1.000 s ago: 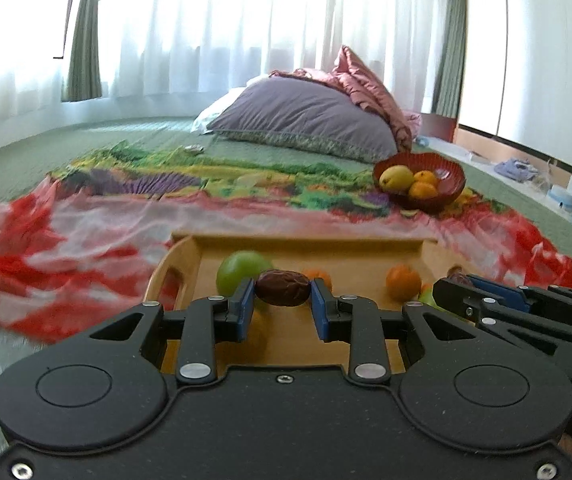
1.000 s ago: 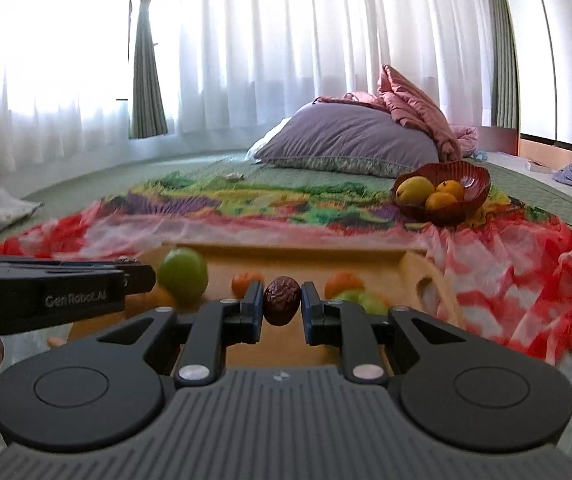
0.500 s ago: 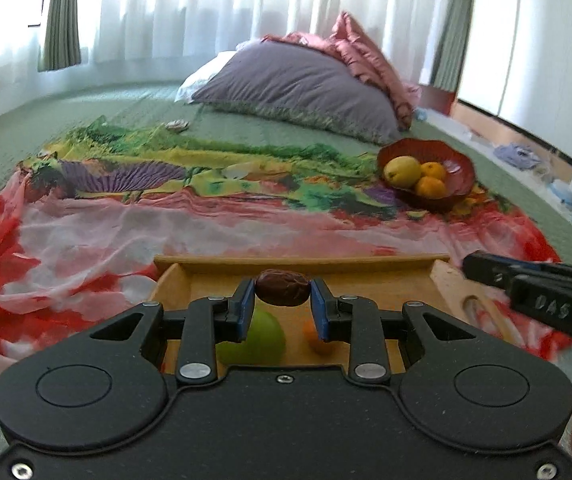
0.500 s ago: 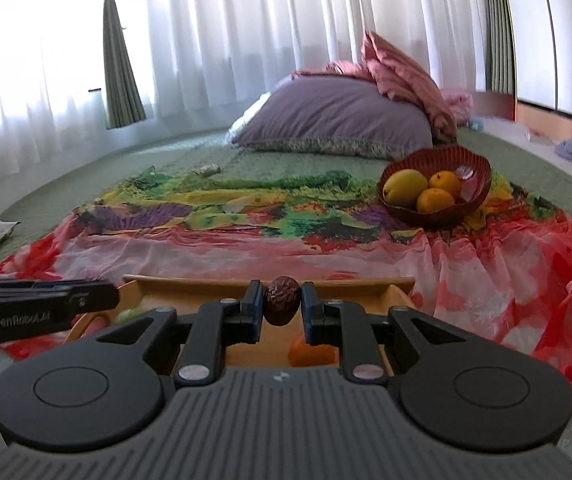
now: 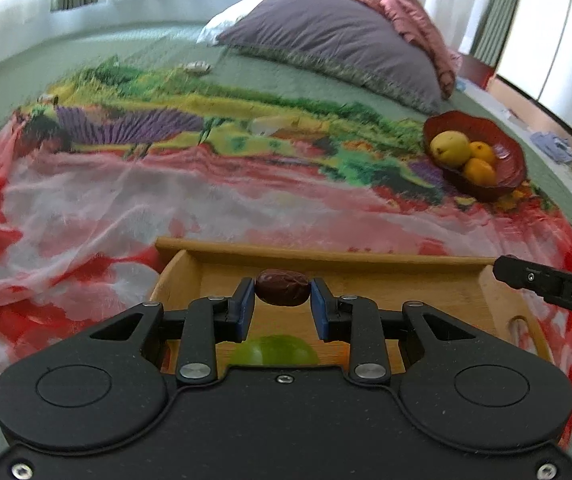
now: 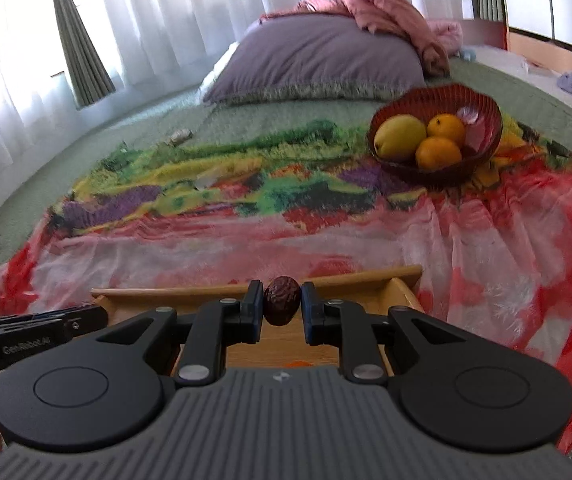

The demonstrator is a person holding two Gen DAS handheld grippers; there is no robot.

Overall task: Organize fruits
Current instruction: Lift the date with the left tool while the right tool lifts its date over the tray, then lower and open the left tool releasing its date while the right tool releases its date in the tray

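Observation:
My left gripper (image 5: 283, 300) is shut on a brown date (image 5: 283, 293), held above the wooden tray (image 5: 326, 258). A green fruit (image 5: 274, 351) lies in the tray just under it. My right gripper (image 6: 282, 306) is shut on a second brown date (image 6: 282, 300), above the tray's far rim (image 6: 190, 292). A red bowl (image 6: 482, 106) with a yellow fruit (image 6: 400, 136) and two oranges (image 6: 438, 152) sits far right on the cloth; it also shows in the left wrist view (image 5: 510, 148).
A colourful cloth (image 5: 166, 184) covers the green bedding. A purple pillow (image 5: 326, 48) and pink blanket (image 6: 382, 12) lie at the back. The other gripper's body shows at the right edge of the left wrist view (image 5: 554, 290) and low left in the right wrist view (image 6: 34, 332).
Both grippers have risen and moved forward with their dates; the tray and its fruit have dropped lower in both views, and the red bowl looks nearer and larger.

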